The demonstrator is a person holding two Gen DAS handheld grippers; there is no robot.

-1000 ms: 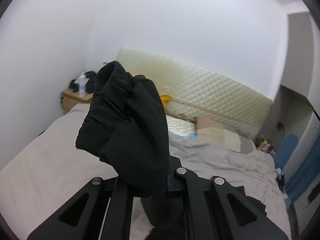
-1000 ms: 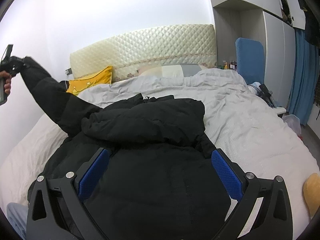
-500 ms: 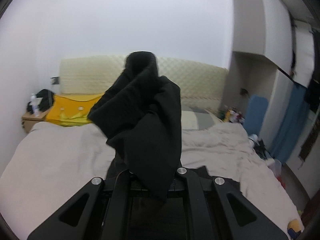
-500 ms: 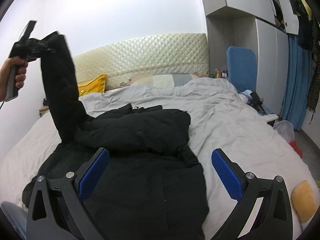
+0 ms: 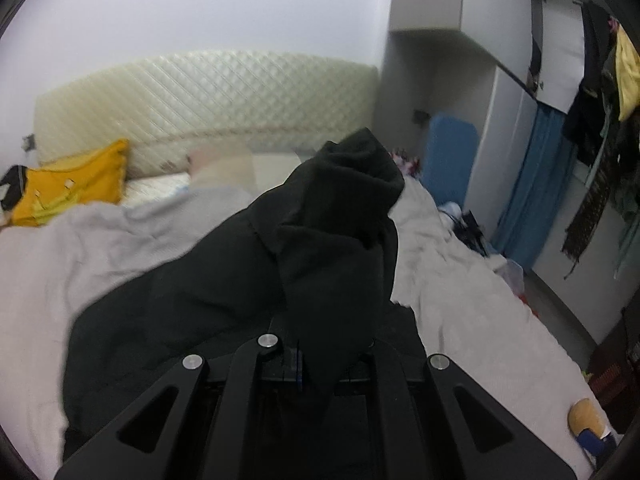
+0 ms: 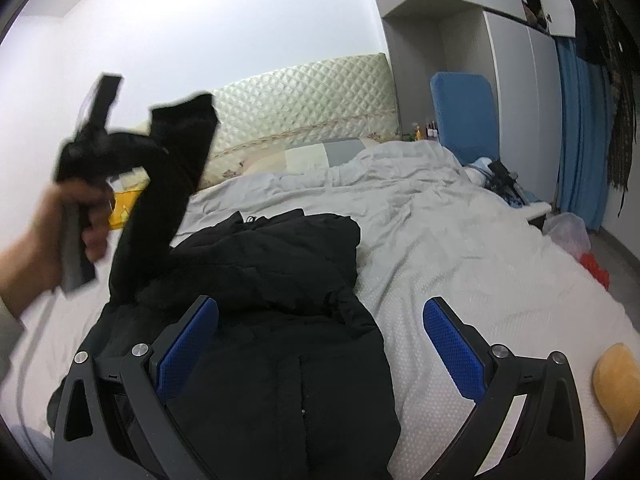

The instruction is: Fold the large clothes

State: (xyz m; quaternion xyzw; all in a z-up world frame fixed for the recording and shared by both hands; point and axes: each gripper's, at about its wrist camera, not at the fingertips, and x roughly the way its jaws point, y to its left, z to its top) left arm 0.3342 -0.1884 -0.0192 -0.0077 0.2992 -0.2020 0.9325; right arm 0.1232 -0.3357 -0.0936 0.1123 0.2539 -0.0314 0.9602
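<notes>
A large black padded jacket (image 6: 272,320) lies spread on the bed. My left gripper (image 5: 320,356) is shut on the cuff of the jacket's sleeve (image 5: 340,216), which covers its fingers. In the right wrist view the left gripper (image 6: 132,148) holds that sleeve (image 6: 160,216) raised above the jacket's left side, in a person's hand. My right gripper (image 6: 320,344) is open and empty, its blue pads (image 6: 452,348) hovering over the jacket's lower body.
The bed (image 6: 460,248) has a rumpled grey-white cover and a quilted cream headboard (image 6: 304,100). A yellow pillow (image 5: 68,184) lies at the head. A blue chair (image 6: 464,112) and wardrobe stand at the right. A yellow plush (image 6: 616,384) lies at the bed's right edge.
My left gripper has swung the sleeve up and to the right, from out at the far left toward over the jacket. The right gripper has stayed open above the jacket.
</notes>
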